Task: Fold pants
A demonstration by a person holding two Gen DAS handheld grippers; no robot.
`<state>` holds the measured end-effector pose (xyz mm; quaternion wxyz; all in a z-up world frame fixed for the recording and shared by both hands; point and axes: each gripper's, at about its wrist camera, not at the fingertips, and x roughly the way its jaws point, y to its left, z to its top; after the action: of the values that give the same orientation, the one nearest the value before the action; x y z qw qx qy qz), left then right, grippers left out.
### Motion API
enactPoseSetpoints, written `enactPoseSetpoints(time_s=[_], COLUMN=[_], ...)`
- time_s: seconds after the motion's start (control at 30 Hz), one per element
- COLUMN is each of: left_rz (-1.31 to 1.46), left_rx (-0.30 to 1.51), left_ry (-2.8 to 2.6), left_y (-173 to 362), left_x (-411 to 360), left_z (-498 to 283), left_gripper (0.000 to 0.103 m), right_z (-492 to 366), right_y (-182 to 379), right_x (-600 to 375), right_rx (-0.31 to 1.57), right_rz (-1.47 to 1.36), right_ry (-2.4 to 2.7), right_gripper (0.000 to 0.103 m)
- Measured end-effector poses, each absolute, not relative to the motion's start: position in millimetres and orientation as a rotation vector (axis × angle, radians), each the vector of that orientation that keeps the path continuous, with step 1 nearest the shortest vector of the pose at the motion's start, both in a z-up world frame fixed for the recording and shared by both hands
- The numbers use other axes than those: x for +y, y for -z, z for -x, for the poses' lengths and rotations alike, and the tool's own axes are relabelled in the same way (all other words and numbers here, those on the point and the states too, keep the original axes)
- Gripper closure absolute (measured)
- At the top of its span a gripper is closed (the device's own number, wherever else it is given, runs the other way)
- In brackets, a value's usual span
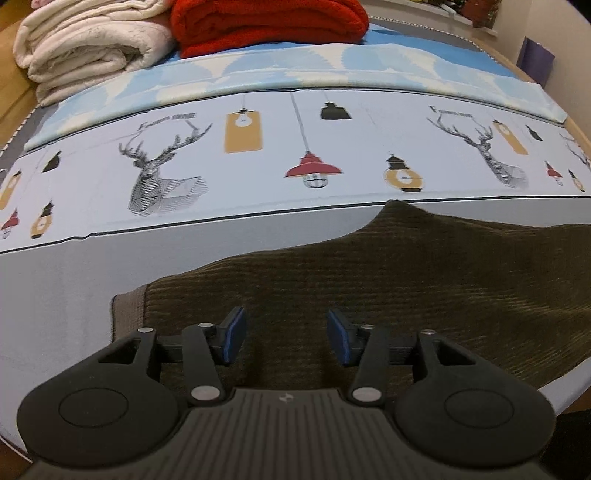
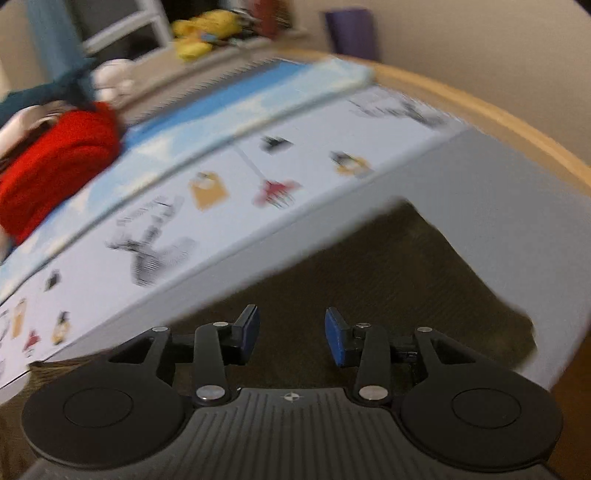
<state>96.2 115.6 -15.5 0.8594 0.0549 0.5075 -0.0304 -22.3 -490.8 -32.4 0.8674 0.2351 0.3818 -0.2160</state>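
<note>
Oddly, only the left view shows the cream blanket [image 1: 85, 44]; both the left gripper [image 1: 286, 338] and the right gripper [image 2: 290, 334] hang released above the brown pants [image 1: 406, 277].

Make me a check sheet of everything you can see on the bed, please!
Surface: bed sheet with deer and lamp prints, plain grey strip in front.
Job's things: dark brown pants lying flat on the grey strip.
Clutter: red blanket and white blanket, folded at the far end.
Grippers: left tool and right tool both open over the pants, nothing between the pads.
Cables: nothing seen.
Surroundings: wooden bed frame, purple thing by the wall; right view blurred.
</note>
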Motion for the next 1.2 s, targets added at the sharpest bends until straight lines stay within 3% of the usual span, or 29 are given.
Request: enactPoseSetpoints(time_s=[0.27, 0.33, 0.43, 0.57, 0.73, 0.8, 1.13, 1.17, 1.2], left_rz=[-0.097, -0.088, -0.085, -0.106, -0.119, -0.125, -0.173, -0.172, -0.169], left_rx=[1.063, 1.062, 1.060, 1.048, 1.051, 1.050, 1.061, 1.061, 1.061], left_ry=[0.035, 0.029, 0.035, 0.050, 0.055, 0.058, 0.059, 0.056, 0.053], left_y=[12, 11, 10, 8, 10, 11, 17, 17, 16], left_x=[133, 135, 133, 126, 117, 113, 109, 111, 112], left_z=[-94, -96, -96, -99, -104, -106, -104, -104, -104], left_gripper=[0.049, 0.049, 0.048, 0.046, 0.045, 0.045, 0.045, 0.045, 0.045], right_z=[63, 73, 90, 123, 142, 143, 125, 123, 121], right_y=[90, 93, 83, 71, 84, 91, 106, 106, 106], right_x=[-534, -544, -553, -574, -591, -596, -612, -612, -611], right_rx=[0.980, 0.951, 0.875, 0.740, 0.668, 0.678, 0.643, 0.649, 0.651], right_rz=[-0.700, -0.761, -0.771, -0.863, -1.058, -1.107, -1.133, -1.114, -1.096], right_ry=[0.605, 0.605, 0.664, 0.818, 0.804, 0.797, 0.841, 0.845, 0.850], right_gripper=[0.062, 0.071, 0.071, 0.057, 0.055, 0.050, 0.049, 0.052, 0.066])
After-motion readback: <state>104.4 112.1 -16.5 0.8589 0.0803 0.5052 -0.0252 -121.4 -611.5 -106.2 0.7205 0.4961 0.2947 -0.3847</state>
